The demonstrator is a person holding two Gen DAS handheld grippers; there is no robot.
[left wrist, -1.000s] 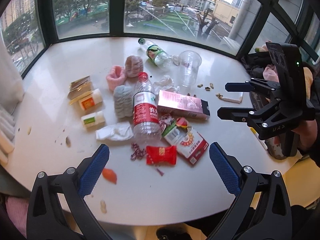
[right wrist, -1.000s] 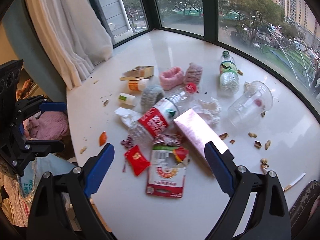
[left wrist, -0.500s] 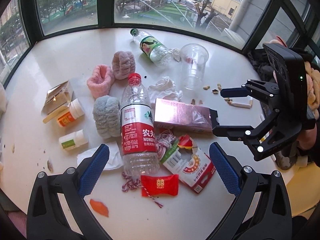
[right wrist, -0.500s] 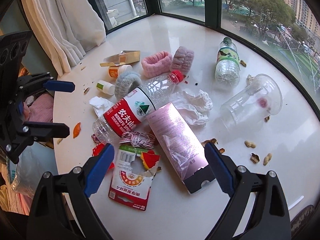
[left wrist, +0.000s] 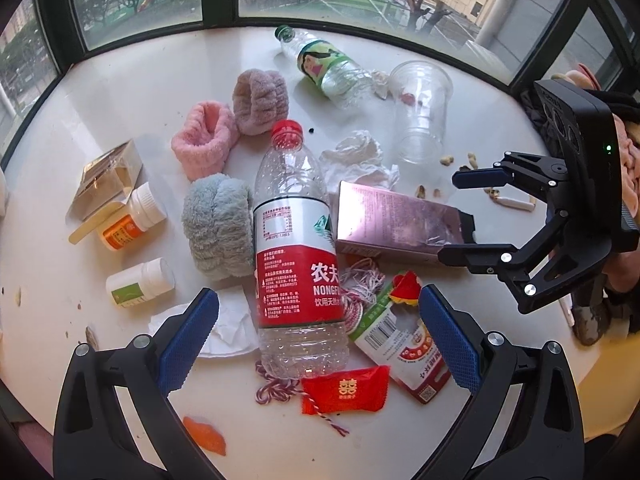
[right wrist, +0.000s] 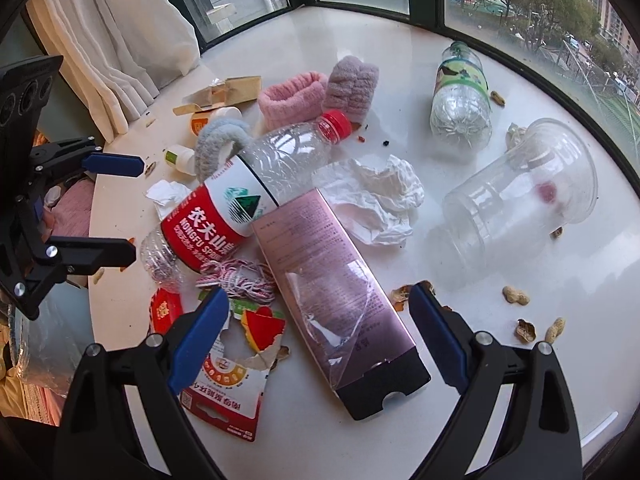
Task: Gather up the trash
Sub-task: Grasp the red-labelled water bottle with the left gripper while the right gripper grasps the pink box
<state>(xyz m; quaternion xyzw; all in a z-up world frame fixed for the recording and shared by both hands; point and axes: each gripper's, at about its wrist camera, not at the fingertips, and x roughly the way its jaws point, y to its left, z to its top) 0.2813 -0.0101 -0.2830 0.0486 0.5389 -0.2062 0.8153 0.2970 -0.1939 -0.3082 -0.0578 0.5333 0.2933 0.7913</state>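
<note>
At the centre of both frames, the red-labelled bottle (left wrist: 298, 256) and pink box (right wrist: 336, 292) are seen lying on the white table (left wrist: 132, 92), framed by the wide-open, empty left gripper (left wrist: 318, 336) and right gripper (right wrist: 320, 328).

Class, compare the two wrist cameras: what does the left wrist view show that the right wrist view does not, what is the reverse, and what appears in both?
Only the left wrist view shows the cigarette and the orange peel. Only the right wrist view shows the white curtain. Both share the red-label bottle, the pink box and the clear cup; both grippers, left and right, are open.
</note>
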